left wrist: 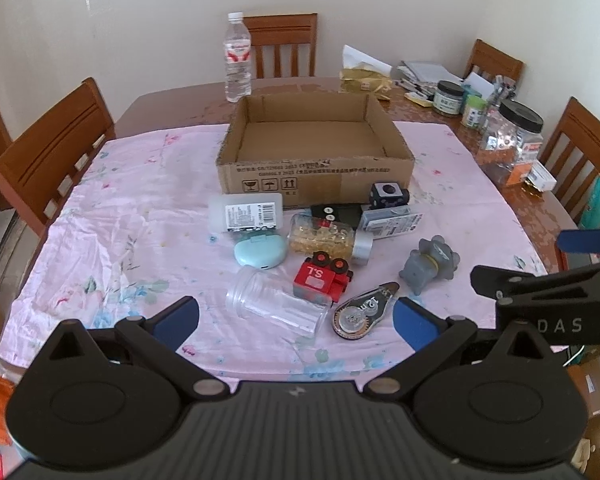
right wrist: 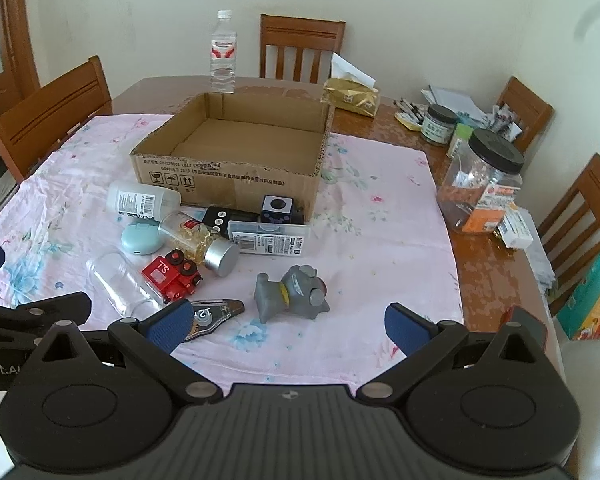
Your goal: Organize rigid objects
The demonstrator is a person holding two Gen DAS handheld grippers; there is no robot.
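**Ten loose items, box empty**

Open brown cardboard box [left wrist: 315,148] holds nothing. Clear plastic jar [left wrist: 278,307] lies sideways beside red toy train [left wrist: 324,278]: light, slick, probably best gripped across its ribbed neck. Left gripper [left wrist: 296,320] and right gripper [right wrist: 290,326] spread wide, empty.

Red toy train [left wrist: 323,278], pink floral cloth [left wrist: 140,208]
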